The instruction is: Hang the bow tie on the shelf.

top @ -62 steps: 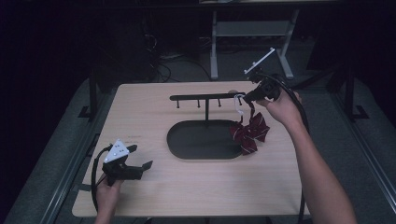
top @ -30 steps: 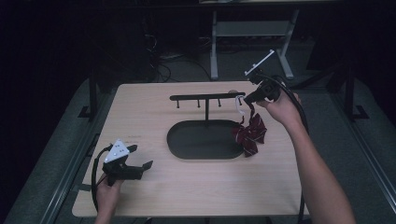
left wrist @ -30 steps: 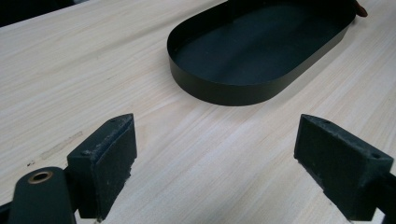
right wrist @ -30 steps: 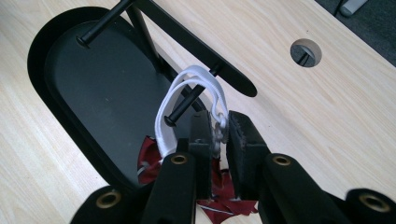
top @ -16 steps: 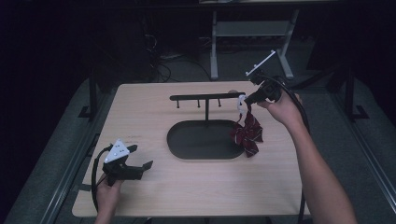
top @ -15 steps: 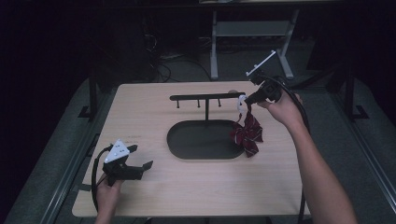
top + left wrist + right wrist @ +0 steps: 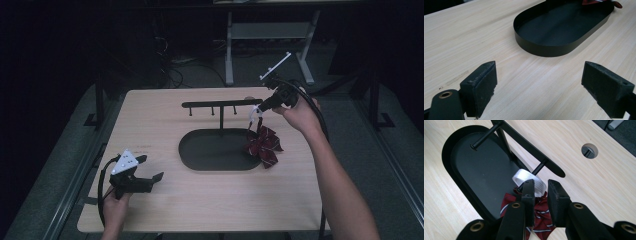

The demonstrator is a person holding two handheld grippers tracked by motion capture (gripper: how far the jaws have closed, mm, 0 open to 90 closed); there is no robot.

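The right gripper [image 7: 541,188], jaws just opening and loose around the white loop [image 7: 530,180] of the bow [image 7: 263,145], is hanging it on the rack's [image 7: 222,104] end peg, next backing off cleanly, while the left gripper [image 7: 539,87] rests open.

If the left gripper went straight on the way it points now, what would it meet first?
Probably the near wall of the black oval tray. The left gripper, jaws wide open, looks along bare table toward it; nothing lies between, though its height above the wood is unclear.
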